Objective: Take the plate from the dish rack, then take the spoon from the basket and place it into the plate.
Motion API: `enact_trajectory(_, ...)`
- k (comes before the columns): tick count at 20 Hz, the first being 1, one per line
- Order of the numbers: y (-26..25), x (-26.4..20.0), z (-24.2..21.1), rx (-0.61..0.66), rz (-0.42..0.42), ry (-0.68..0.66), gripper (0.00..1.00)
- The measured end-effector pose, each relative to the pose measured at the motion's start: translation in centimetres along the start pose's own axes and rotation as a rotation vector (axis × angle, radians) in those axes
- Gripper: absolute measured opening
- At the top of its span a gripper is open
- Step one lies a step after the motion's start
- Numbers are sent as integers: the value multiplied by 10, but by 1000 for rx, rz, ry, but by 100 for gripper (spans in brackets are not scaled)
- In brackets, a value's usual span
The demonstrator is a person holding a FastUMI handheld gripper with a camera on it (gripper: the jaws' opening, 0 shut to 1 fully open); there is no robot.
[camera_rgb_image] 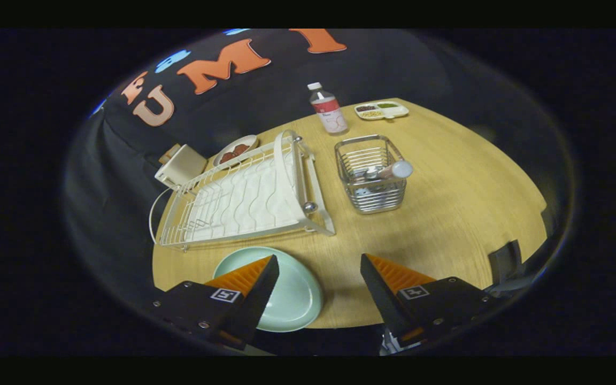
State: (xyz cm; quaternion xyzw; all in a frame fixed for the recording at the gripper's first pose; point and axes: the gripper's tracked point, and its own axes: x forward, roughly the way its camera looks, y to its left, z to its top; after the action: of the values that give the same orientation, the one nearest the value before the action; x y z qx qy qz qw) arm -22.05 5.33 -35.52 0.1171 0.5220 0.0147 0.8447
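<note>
A pale green plate [292,294] lies flat on the wooden table [447,214], just in front of the white wire dish rack [244,198]. The left finger partly covers it. The rack holds no dishes. Beyond the fingers and right of the rack stands a metal wire basket [372,179] with the spoon [388,171] leaning in it, its pale handle sticking out over the rim. My gripper [318,267] hovers above the table's near edge, open, with nothing between its fingers.
A clear bottle with a white cap [328,109] stands behind the basket. A divided snack tray [382,110] sits at the far edge. A small bowl of brown food [236,151] and a cream box [179,167] lie behind the rack.
</note>
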Motion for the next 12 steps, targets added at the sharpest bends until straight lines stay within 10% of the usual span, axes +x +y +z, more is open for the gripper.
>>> enact_trajectory(6,-30,-8,52,-143,-102,-274,95)
enact_trajectory(12,-39,5,81,-296,-165,-404,77)
